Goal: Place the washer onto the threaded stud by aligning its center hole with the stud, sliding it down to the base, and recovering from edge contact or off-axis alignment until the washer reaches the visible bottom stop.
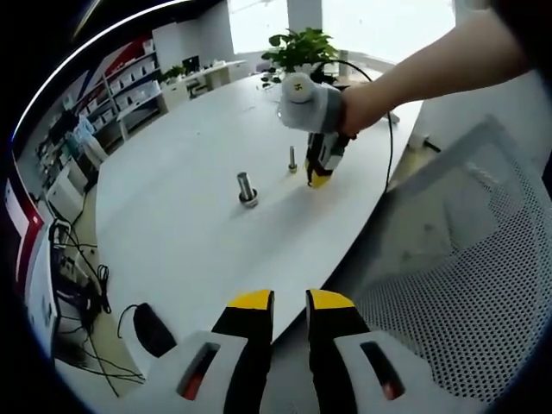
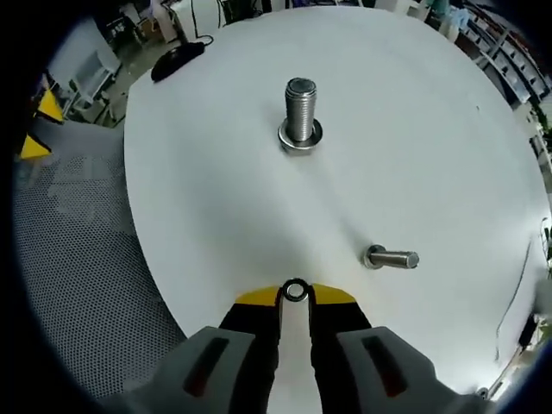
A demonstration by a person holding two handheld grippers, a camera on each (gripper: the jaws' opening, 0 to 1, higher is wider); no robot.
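Note:
A small steel washer (image 2: 295,291) is pinched between the yellow tips of my right gripper (image 2: 295,293), which is shut on it above the near part of the white table (image 2: 216,216). A thin threaded stud (image 2: 392,258) stands on its head just ahead and to the right. Farther off stands a thick threaded stud (image 2: 300,108) with a washer at its base (image 2: 300,138). In the left gripper view, a hand holds the right gripper (image 1: 319,177) tip-down beside the thin stud (image 1: 292,159), with the thick stud (image 1: 247,190) to its left. My left gripper (image 1: 291,302) hangs off the table's edge, narrowly open and holding nothing.
A grey mesh chair (image 1: 466,259) sits beside the table under my left gripper. A potted plant (image 1: 302,47) stands at the table's far end. A black mouse (image 2: 177,59) lies near the rim. Cables (image 1: 86,285) and shelves (image 1: 112,95) lie beyond.

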